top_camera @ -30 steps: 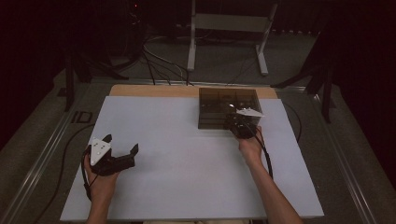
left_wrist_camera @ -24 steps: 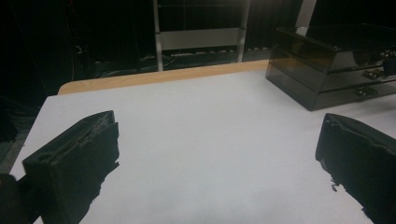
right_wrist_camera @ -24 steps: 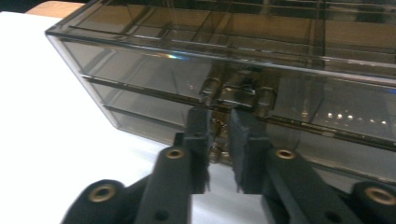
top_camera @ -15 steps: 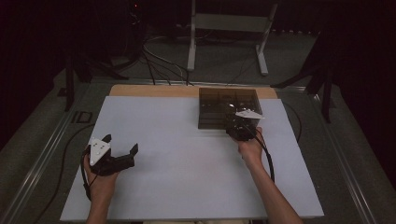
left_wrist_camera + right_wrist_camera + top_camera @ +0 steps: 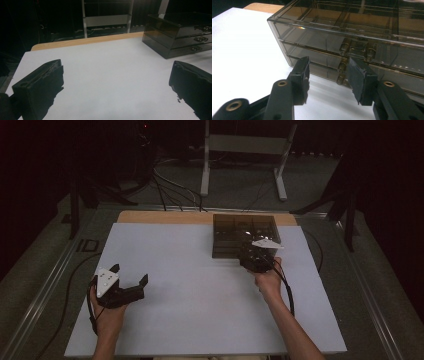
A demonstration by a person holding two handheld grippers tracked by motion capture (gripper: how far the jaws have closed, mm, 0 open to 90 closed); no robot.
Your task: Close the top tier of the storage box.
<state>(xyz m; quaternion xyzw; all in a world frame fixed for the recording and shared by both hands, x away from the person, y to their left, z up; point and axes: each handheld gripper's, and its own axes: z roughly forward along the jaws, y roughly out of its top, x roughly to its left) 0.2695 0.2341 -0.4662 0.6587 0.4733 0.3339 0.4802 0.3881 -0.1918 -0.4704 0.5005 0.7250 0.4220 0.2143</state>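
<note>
A smoky transparent drawer box point(image 5: 244, 236) stands on the desk point(image 5: 200, 290) near its far right corner. Its small drawer handles point(image 5: 342, 66) face the right gripper point(image 5: 328, 75), whose jaws have just been opening and stand apart around a lower handle, pads clear of it. The left gripper point(image 5: 131, 275), released and wide, rests near the desk's near left corner, well apart from the box.
</note>
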